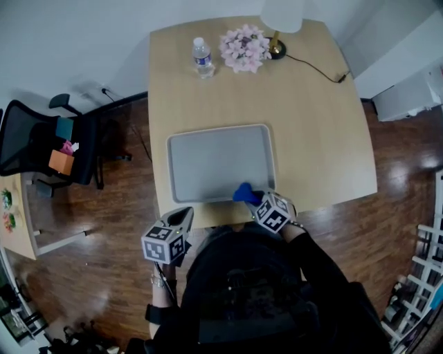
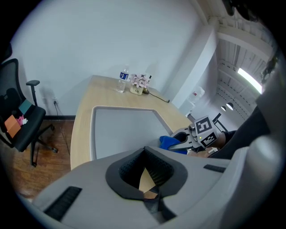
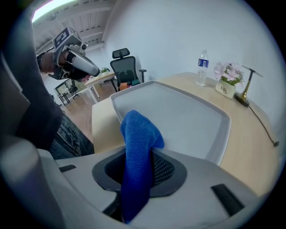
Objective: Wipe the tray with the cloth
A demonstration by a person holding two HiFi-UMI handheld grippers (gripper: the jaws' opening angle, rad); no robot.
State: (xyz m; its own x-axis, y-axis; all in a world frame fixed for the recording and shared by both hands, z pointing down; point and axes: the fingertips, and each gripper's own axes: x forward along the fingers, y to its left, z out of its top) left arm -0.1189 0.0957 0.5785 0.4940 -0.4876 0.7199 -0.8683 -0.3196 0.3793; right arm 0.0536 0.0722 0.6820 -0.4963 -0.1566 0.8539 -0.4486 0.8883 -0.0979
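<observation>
The grey tray (image 1: pixel 220 162) lies on the light wooden table (image 1: pixel 318 138), close to its near edge. My right gripper (image 1: pixel 255 200) is over the tray's near right corner, shut on the blue cloth (image 1: pixel 244 192). In the right gripper view the cloth (image 3: pixel 136 134) sticks up from between the jaws of the right gripper (image 3: pixel 138 154), with the tray (image 3: pixel 178 116) beyond it. My left gripper (image 1: pixel 184 217) hangs off the table's near edge, left of the tray's corner, its jaws together and nothing in them. The left gripper view shows the left gripper (image 2: pixel 145 153), the tray (image 2: pixel 120 129) and the cloth (image 2: pixel 169 142).
At the table's far edge stand a water bottle (image 1: pixel 202 57), a pot of pink flowers (image 1: pixel 244 48) and a lamp (image 1: pixel 280 21) whose cord (image 1: pixel 318 68) trails right. A black office chair (image 1: pixel 41 145) stands on the wooden floor to the left.
</observation>
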